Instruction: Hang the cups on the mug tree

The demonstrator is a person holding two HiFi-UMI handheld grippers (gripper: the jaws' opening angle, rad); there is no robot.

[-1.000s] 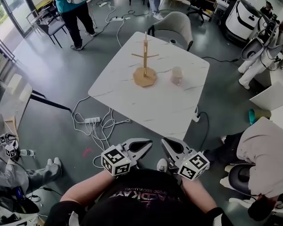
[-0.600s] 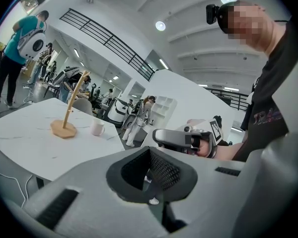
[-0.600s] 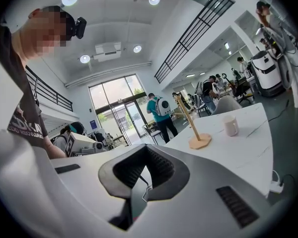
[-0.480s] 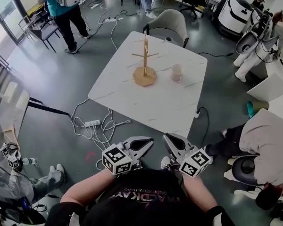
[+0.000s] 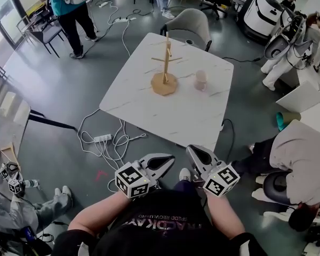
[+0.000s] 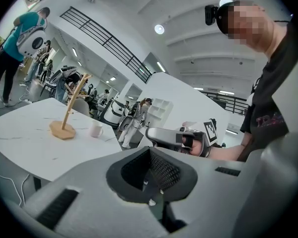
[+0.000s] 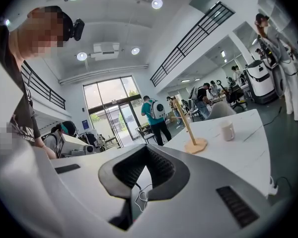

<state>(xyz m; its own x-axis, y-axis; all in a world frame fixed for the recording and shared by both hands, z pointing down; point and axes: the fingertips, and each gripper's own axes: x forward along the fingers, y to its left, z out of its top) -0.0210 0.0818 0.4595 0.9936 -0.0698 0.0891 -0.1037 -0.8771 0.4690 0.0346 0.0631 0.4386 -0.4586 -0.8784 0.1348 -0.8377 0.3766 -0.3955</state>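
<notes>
Item one, change over the last second: your left gripper (image 5: 169, 159) and right gripper (image 5: 192, 150), lower centre of the head view, now sit slightly higher in the frame and nearer the white table (image 5: 149, 111). The person in the teal top (image 5: 54, 0) has drifted toward the upper left corner. Item two, jaws: both pairs are closed tip to tip, with nothing between them. Item three, task things: the mug tree (image 5: 165, 68) stands at upper centre on the table, the one cup (image 5: 201, 80) upright just to its right, not hung, both well apart from your fingertips.
</notes>
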